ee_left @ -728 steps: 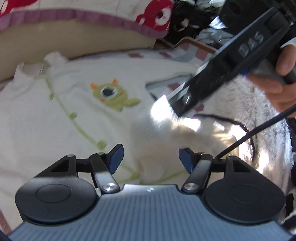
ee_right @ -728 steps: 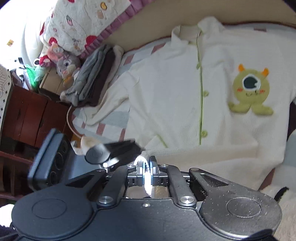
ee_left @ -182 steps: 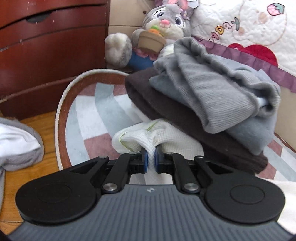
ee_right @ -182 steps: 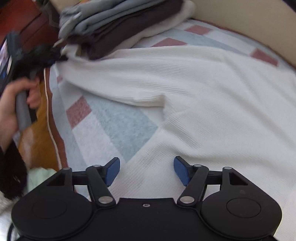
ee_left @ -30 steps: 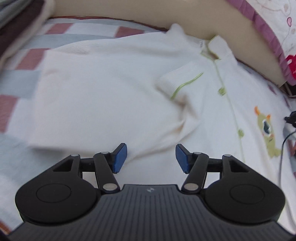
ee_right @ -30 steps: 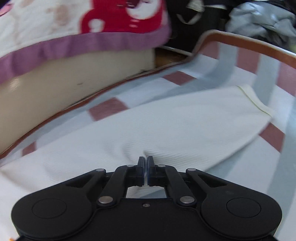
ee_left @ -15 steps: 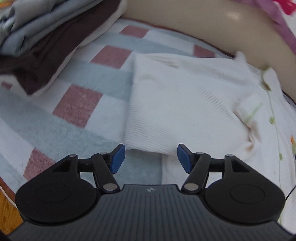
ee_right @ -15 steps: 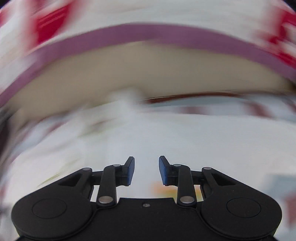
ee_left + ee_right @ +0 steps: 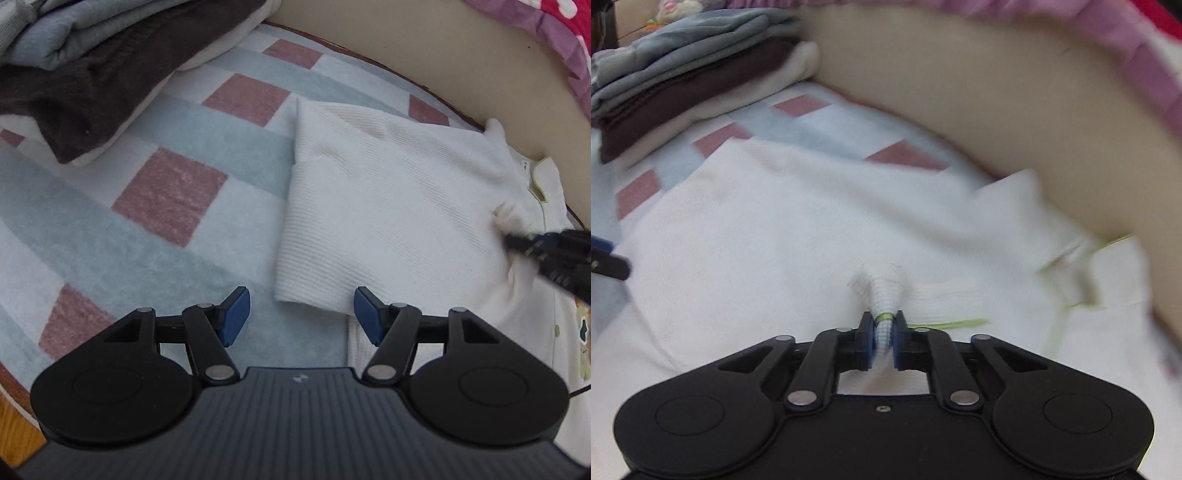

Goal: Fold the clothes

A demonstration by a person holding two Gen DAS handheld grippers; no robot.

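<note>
Over the white cardigan [image 9: 798,229], right gripper [image 9: 884,338], angled down, has just closed, pinching its green-trimmed edge.

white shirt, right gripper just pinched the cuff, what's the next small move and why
Probably carry the cuff a little further across the white shirt and lay it flat. The right gripper has just been closing and now pinches the bunched green-edged cuff, lifted off the cloth. The left gripper hangs open, holding nothing.

A home: checked rug [image 9: 170,192], folded clothes [image 9: 690,74].
</note>
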